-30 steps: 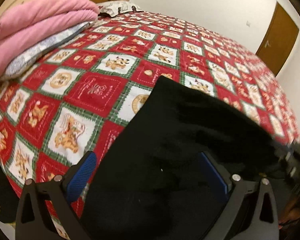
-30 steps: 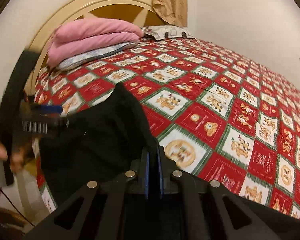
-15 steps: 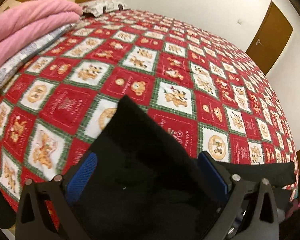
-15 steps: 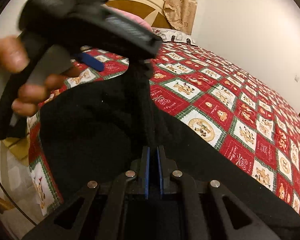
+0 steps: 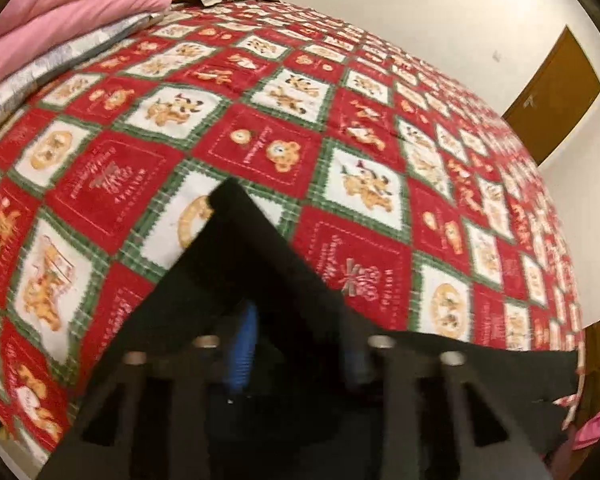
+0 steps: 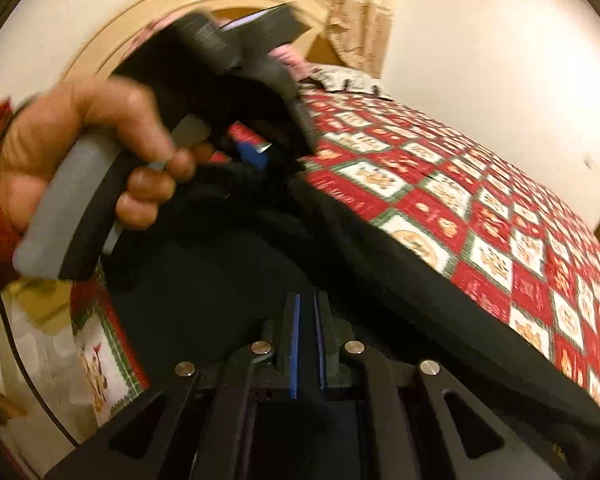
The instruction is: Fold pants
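Left gripper [image 5: 296, 350]: my jaws have just been closing, black cloth of the pants [image 5: 260, 280] between the blue pads; blur keeps me from seeing whether they press it yet. A corner of the pants peaks ahead of these jaws, over the red quilt [image 5: 260, 92]. I judge I'm taking this corner to carry a fold.

Left hand [image 6: 84, 148], in the right view, grips the handle up and left of my right jaws.

Right gripper [image 6: 306, 344]: jaws pressed nearly together, pinching a thin layer of pants. From here the edge [image 6: 420, 280] runs taut, ahead and rightward, along the quilt; held so, I think, to keep the fold line straight.
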{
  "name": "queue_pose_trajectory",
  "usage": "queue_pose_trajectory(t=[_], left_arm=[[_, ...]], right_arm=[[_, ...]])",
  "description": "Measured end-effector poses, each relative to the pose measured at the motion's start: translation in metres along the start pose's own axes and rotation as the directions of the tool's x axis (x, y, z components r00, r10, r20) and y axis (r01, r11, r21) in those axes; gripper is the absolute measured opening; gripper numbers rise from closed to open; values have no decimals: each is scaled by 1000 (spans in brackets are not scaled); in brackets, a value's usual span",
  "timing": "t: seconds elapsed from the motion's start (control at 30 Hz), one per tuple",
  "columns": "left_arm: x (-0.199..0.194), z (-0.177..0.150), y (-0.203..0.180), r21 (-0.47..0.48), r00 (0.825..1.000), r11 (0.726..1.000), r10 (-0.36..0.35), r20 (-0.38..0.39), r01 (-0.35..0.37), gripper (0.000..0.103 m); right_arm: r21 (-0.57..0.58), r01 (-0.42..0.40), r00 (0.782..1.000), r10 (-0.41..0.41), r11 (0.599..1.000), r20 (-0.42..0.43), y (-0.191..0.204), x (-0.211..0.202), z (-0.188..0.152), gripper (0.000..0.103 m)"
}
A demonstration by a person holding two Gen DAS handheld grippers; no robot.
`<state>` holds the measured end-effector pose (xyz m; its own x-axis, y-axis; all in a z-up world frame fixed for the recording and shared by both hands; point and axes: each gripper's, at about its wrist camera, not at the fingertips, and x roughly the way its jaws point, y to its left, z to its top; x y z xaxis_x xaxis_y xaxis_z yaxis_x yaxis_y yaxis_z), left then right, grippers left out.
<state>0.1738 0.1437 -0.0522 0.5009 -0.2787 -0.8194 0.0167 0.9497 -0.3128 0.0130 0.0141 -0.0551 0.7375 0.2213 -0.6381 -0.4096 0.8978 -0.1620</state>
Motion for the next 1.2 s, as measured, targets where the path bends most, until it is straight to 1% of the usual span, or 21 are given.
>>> queue_pose_trajectory(t=[0.07,0.1,0.17,0.2,0.23,0.27,0.3,0.37,0.4,0.53,0.63,0.7,0.77,0.8,0.83,0.9,0.93,1.0,1.03,1.1,1.2], left_arm=[[-3,0,2,-14,1000,1000,-21,23,22,22],[-5,-1,3,-20,999,999,-30,33,30,19],[-13,-4,4,-26,997,998,-49,53,50,16],[-17,-5,3,-28,996,998,-60,69,63,15],[-27,-7,1,-24,992,996,-80,98,82,15],[-35,-8,-1,-14,989,996,-86,119,88,15],[-45,-10,-4,-1,986,996,-87,145,88,15],[-58,-13,-8,8,980,996,-93,175,93,15],[-64,-14,-9,9,978,995,-103,183,103,15],[-93,-22,-13,-1,962,987,-156,223,161,15],[-108,-26,-14,-2,952,983,-179,246,185,15],[-118,-28,-14,2,946,982,-184,268,190,15],[-125,-29,-13,18,942,982,-186,281,188,15],[-125,-29,-13,22,942,983,-182,282,183,15],[-124,-30,-12,24,946,985,-169,276,169,15],[-119,-32,-8,13,954,987,-157,255,159,15],[-116,-34,-4,4,959,988,-154,239,158,15],[-109,-37,2,-3,967,990,-136,215,140,15],[-108,-40,5,-8,970,992,-119,210,124,15],[-103,-43,14,-24,976,995,-93,195,99,15],[-95,-48,25,-48,983,994,-94,155,103,19]], right_arm=[[92,-16,1000,15,996,14,-15,-8,0,7],[156,-34,999,31,987,20,-26,-12,-2,8],[311,-76,997,69,947,34,-52,-20,-10,9],[387,-98,995,89,917,40,-64,-24,-16,19],[479,-125,992,113,869,53,-83,-29,-25,43],[530,-139,990,122,837,67,-93,-32,-30,58],[591,-150,989,118,792,92,-107,-38,-40,80],[695,-168,985,84,699,153,-134,-52,-59,82],[743,-187,981,82,643,176,-150,-58,-70,82],[864,-225,972,38,451,233,-192,-75,-105,82],[900,-233,971,33,368,237,-212,-78,-121,82],[910,-237,970,26,339,243,-222,-79,-126,82],[917,-225,973,19,329,231,-230,-75,-126,82],[923,-212,976,21,321,217,-235,-73,-127,82],[931,-208,978,34,301,208,-239,-68,-126,82],[930,-238,971,50,280,233,-242,-67,-127,75],[930,-235,972,54,282,229,-241,-65,-125,71],[937,-196,981,61,289,186,-239,-61,-127,68],[943,-180,984,69,281,167,-237,-59,-129,68],[945,-186,982,69,270,174,-236,-57,-132,68],[945,-166,986,62,280,154,-239,-51,-127,68]])
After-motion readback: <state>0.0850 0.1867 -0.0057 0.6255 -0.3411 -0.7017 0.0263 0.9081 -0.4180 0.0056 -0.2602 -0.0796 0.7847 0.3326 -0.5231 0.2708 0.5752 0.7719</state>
